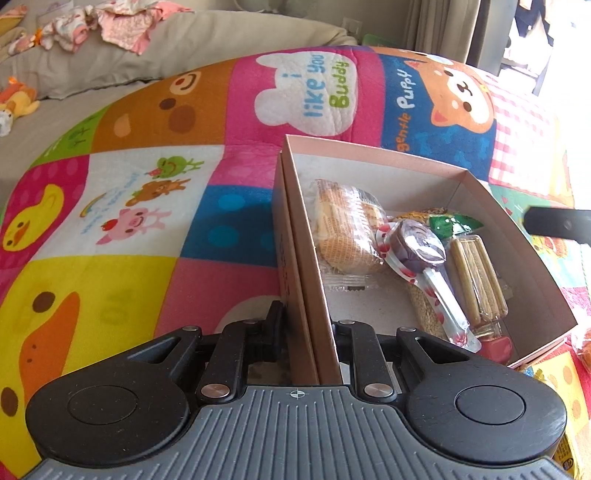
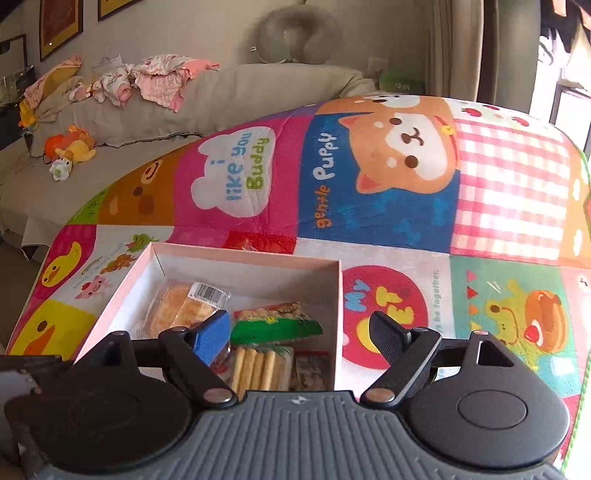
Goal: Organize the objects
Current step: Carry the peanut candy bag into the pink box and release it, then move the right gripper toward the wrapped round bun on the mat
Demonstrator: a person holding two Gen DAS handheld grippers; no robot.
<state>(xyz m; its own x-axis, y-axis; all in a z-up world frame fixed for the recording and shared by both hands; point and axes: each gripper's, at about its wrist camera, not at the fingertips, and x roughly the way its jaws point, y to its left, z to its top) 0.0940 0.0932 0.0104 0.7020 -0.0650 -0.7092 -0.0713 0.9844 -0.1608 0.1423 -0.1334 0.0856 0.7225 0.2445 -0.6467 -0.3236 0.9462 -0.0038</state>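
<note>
A shallow pink cardboard box (image 1: 369,151) lies on a colourful play mat (image 1: 122,206) and holds wrapped snacks. Among them are a wafer pack (image 1: 347,229), a purple lollipop (image 1: 417,247), a clear pack of biscuit sticks (image 1: 476,277) and a green packet (image 1: 454,223). My left gripper (image 1: 308,325) is shut on the box's near left wall, one finger inside and one outside. My right gripper (image 2: 299,332) hovers open over the box (image 2: 240,258), above the biscuit sticks (image 2: 255,365) and green packet (image 2: 277,328), gripping nothing. One of its black fingers (image 1: 554,225) shows at the box's right side.
The mat (image 2: 406,206) spreads wide around the box. Behind it runs a beige sofa (image 2: 221,96) with pink clothes (image 2: 159,77), plush toys (image 2: 70,147) and a grey neck pillow (image 2: 295,33). A yellow packet (image 1: 565,435) lies right of the box.
</note>
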